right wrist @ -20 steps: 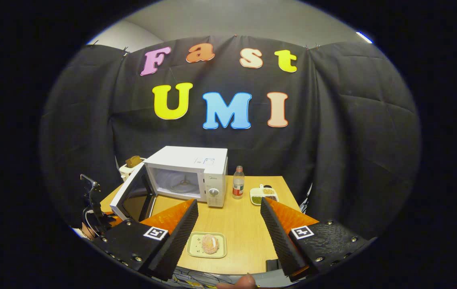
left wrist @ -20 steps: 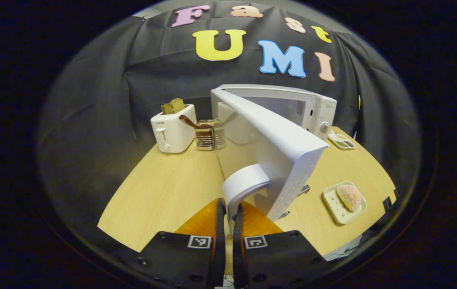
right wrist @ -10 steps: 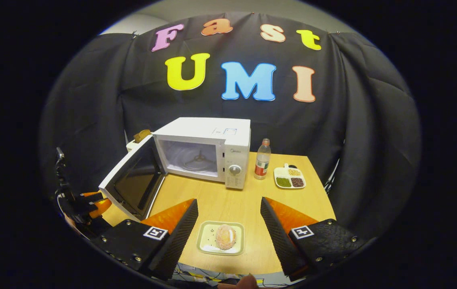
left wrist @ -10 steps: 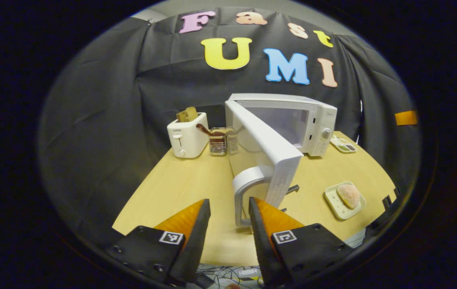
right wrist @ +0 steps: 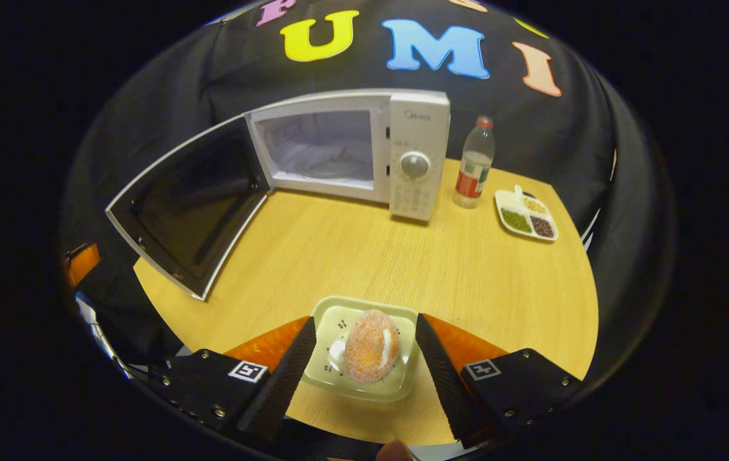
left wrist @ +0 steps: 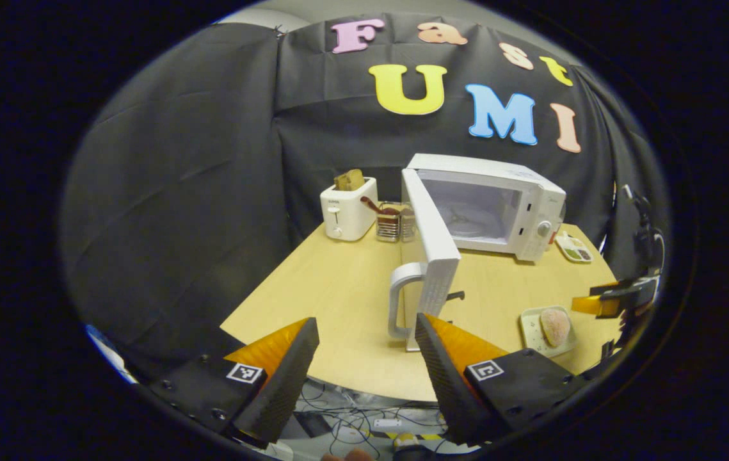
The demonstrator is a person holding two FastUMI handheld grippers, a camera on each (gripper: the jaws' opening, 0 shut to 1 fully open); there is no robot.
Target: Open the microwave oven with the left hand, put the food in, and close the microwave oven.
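The white microwave (left wrist: 498, 205) stands at the back of the wooden table (left wrist: 338, 288), its door (left wrist: 433, 253) swung wide open and its curved handle (left wrist: 399, 301) facing me. My left gripper (left wrist: 365, 326) hangs open, back from the handle and off the table's front edge, holding nothing. In the right gripper view the cavity (right wrist: 329, 147) is bare apart from its turntable. A sugared bun (right wrist: 369, 346) lies on a pale green plate (right wrist: 364, 302) near the front edge. My right gripper (right wrist: 365, 323) is open, one finger on each side of the plate.
A white toaster (left wrist: 348, 208) with bread and a wire holder (left wrist: 393, 224) stand left of the microwave. A bottle (right wrist: 474, 163) and a divided dish (right wrist: 526, 214) of beans sit to its right. The open door (right wrist: 191, 205) juts over the table's left part.
My left gripper let go of the door handle, opened and drew back from the table. My right gripper dropped down and forward until its fingers straddle the plate.
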